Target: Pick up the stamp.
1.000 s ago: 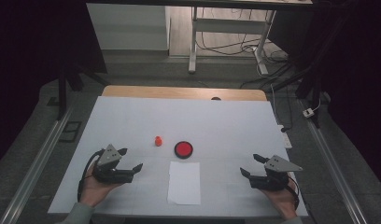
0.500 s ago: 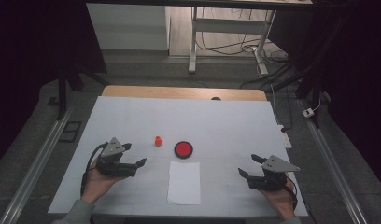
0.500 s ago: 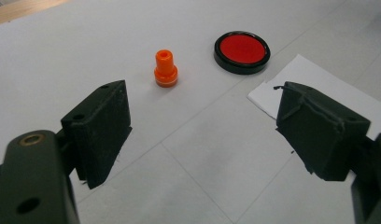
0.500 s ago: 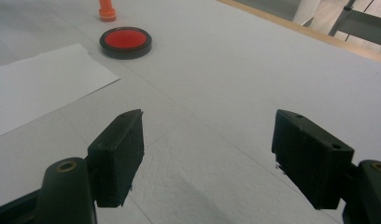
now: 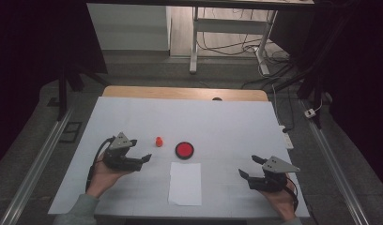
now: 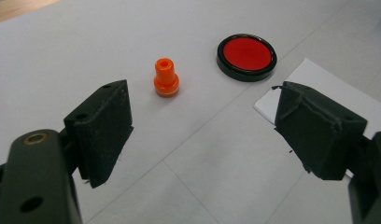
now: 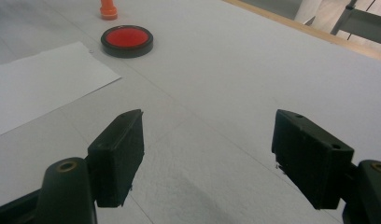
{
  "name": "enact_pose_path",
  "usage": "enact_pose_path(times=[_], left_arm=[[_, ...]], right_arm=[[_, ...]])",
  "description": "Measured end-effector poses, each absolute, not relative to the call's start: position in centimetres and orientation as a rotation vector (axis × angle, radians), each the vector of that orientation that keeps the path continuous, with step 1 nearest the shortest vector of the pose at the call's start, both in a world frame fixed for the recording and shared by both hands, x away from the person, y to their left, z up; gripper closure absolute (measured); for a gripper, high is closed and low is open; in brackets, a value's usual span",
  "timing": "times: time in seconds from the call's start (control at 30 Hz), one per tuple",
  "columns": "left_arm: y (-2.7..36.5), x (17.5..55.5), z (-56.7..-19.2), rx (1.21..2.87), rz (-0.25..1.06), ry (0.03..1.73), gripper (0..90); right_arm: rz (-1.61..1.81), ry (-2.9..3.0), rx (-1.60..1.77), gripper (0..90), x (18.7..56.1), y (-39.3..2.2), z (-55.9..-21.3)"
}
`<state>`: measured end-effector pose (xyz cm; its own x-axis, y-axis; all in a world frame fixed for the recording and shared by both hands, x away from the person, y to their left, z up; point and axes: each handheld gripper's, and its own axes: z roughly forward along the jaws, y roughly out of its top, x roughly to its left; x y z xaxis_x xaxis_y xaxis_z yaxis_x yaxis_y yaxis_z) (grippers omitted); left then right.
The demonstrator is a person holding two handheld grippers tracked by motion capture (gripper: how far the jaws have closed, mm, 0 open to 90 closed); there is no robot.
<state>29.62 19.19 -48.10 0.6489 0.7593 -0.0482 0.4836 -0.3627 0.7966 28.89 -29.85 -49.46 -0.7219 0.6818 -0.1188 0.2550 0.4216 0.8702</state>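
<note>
- Reaching toward the orange stamp (image 5: 158, 141) with the left gripper (image 5: 144, 157), lower left of the high view, jaws spread wide and holding nothing; judged the approach step, grasp not yet made.
- Standing upright on the white table cover (image 5: 227, 122), just left of centre in the high view, apart from every jaw, with the round red ink pad (image 5: 184, 150) close to its right.
- Lying below the ink pad, centre bottom of the high view: a white paper sheet (image 5: 185, 183), flat and blank, probably meant to take the print.
- Calling next, by this reading, for a short push forward and a slight turn so both jaws straddle the stamp's narrow neck, then a gentle squeeze; small and light, so likely to tip if nudged by one jaw first.
- Waiting at lower right of the high view: right gripper (image 5: 249, 167), jaws likewise wide apart and empty, well away from the stamp.
- Showing in the left gripper view what the high view cannot: the hole in the stamp's top (image 6: 165, 62), its flared base, the black rim of the ink pad (image 6: 246, 56), and a corner of the paper sheet (image 6: 319, 79) behind the jaw at right.
- Showing in the right gripper view, upper left: stamp (image 7: 108, 9) cut by the top edge, ink pad (image 7: 127, 40) below it, paper sheet (image 7: 39, 79) at left, bare cover between the open jaws.
</note>
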Motion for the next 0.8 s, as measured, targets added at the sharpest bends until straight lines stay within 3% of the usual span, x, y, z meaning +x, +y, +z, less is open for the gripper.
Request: enact_pose_path(times=[0.8], left_arm=[[16.6,33.0,-47.9,2.109,0.39,0.934,20.6]], right_arm=[[1.233,2.228,0.789,25.3,28.9,-29.6,-49.7]])
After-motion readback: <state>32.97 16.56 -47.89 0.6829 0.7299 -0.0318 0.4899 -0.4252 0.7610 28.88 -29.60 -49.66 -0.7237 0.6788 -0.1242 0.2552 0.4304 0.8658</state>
